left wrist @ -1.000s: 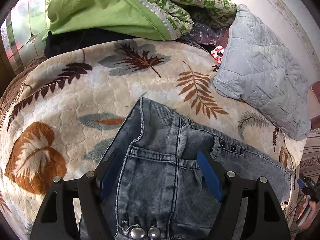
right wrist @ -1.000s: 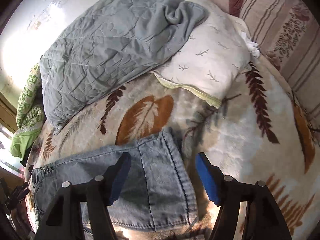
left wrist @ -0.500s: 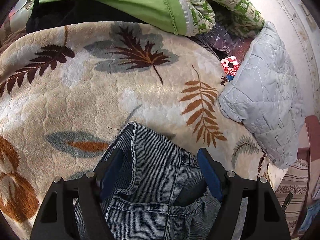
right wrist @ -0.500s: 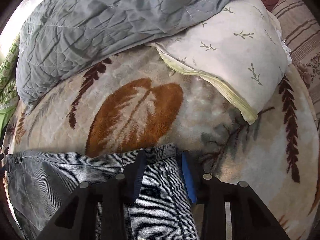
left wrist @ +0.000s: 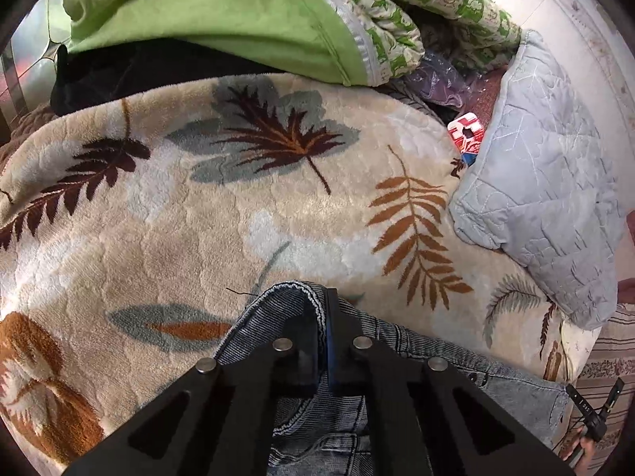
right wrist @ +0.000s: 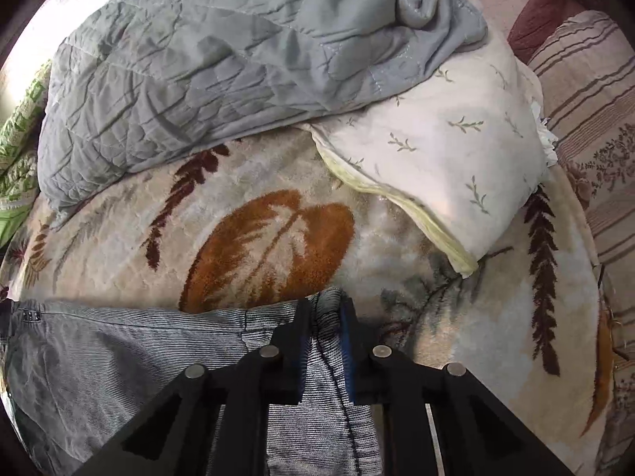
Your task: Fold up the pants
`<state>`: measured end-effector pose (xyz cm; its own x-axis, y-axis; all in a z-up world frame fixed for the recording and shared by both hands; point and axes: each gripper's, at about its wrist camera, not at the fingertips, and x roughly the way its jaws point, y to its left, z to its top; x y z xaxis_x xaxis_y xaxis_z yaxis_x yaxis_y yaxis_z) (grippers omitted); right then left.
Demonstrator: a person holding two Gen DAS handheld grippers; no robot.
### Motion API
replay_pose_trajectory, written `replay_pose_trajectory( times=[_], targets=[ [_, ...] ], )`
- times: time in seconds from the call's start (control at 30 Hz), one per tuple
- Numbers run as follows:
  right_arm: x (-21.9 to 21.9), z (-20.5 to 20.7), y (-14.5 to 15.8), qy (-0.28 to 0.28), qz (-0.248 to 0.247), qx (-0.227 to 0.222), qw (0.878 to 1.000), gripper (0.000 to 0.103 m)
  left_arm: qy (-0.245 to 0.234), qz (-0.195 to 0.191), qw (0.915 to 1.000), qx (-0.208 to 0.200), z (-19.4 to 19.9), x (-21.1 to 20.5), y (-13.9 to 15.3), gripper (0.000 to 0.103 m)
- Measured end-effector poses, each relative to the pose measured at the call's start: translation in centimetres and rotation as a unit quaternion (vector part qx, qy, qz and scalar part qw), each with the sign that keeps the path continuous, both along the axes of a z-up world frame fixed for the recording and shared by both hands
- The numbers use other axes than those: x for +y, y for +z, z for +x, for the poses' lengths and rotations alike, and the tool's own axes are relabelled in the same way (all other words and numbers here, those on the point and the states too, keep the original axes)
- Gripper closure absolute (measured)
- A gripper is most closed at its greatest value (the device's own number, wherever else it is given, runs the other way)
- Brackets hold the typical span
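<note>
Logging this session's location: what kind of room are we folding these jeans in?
Most likely a bedroom, with the work done on a bed. The jeans lie on a plush leaf-print blanket, a white pillow and a grey quilt sit behind them, and more green bedding is heaped at the far end.

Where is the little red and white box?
In the left wrist view, upper right: the red and white box is tucked against the grey quilted pillow, beyond the orange fern.

Grey-blue denim pants (left wrist: 416,361), spread flat, corners pinched
</note>
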<state>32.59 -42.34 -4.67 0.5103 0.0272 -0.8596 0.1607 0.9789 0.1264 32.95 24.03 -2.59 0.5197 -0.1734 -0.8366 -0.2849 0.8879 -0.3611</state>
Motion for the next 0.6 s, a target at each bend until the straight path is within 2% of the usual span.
replay_pose_trajectory(
  times=[0.2,0.37,0.47,0.6],
  targets=[
    [-1.2,-5.4,6.0,-0.024,0.031,-0.076,0.996,0.088,-0.001,-0.019,0.9968,-0.077,-6.2,0.3,6.6,0.101],
    [-2.3,-12.1,10.5,-0.03,0.059,-0.118,0.991,0.088,-0.006,-0.045,0.991,-0.126,-14.1,1.1,11.0,0.1],
    [-2.7,-17.1,11.3,-0.032,0.072,-0.127,0.989,0.088,-0.018,-0.045,0.9899,-0.133,-19.3,1.0,11.7,0.1],
    [-3.0,-23.9,9.6,-0.037,0.084,-0.118,0.989,0.088,-0.024,-0.042,0.9927,-0.111,-25.0,1.2,9.8,0.1]
  ],
)
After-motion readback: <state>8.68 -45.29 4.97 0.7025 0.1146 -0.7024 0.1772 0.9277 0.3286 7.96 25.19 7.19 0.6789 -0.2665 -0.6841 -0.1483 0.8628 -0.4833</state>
